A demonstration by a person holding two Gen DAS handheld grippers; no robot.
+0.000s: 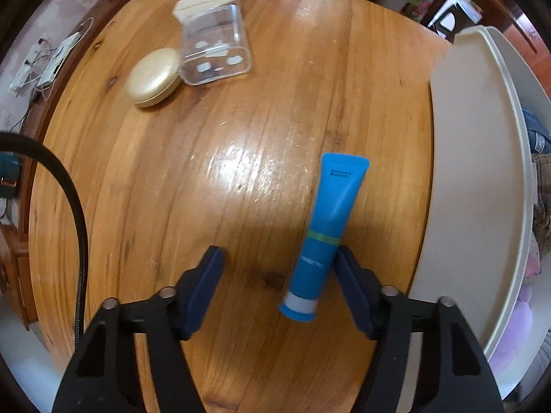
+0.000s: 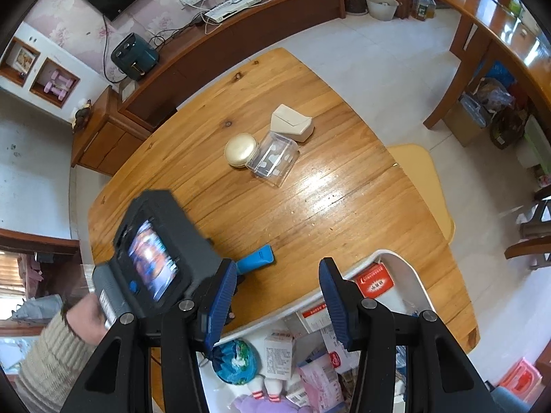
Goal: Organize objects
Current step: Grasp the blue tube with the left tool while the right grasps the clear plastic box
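Blue tube [image 1: 327, 227] was seen lying on the wooden table [image 1: 241, 172], cap end toward the camera and crimped end pointing away, just beside the rim of the white bin [image 1: 482, 172]. The left gripper [image 1: 279, 258] was lowered around it with its jaws spread wide; the tube sat well off centre, touching or all but touching the right-hand pad, while a broad gap was left on the other side. Nothing was gripped yet.

From the right wrist view the right gripper [image 2: 279, 272] was held above the bin with its jaws wide and empty, the boxes and soft toys inside being visible below it. A sleeved hand [image 2: 86, 313] was seen on the left gripper's handle.

Several risks could be judged from this. If the jaws were closed from this offset, the tube would probably be pushed sideways or rolled by the far pad rather than pinched squarely. Being round and smooth, it could also squirt out forward or twist under pressure. A grip taken near the cap would leave the long body hanging, so it might swing and strike the bin's rim. The gold compact [image 1: 155, 77] and clear box [image 1: 215, 48] lay well apart and seemed unthreatened
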